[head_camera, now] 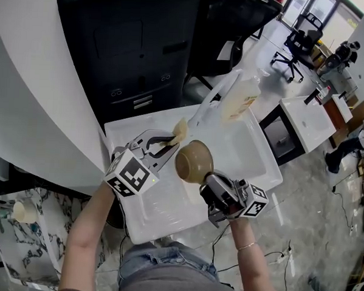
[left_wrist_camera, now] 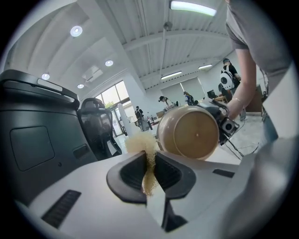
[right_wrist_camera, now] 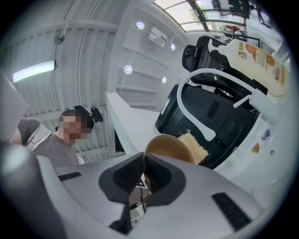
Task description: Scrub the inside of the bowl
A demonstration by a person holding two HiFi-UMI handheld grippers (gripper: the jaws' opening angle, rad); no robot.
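A tan bowl (head_camera: 194, 161) is held up over the white sink (head_camera: 254, 158), tilted on its side with its underside showing. My right gripper (head_camera: 209, 184) is shut on the bowl's rim (right_wrist_camera: 161, 141). My left gripper (head_camera: 170, 142) is shut on a pale yellow sponge (head_camera: 180, 131), just left of the bowl. In the left gripper view the sponge (left_wrist_camera: 142, 145) sticks out between the jaws, and the bowl (left_wrist_camera: 190, 132) hangs close beyond it, bottom facing me. The right gripper view has the sponge (right_wrist_camera: 194, 145) at the bowl's far edge.
A white faucet (head_camera: 209, 97) arches over the sink's back edge. A soap bottle (head_camera: 240, 96) stands beside it. Dark cabinets (head_camera: 132, 54) and an office chair (head_camera: 237, 23) lie behind the sink.
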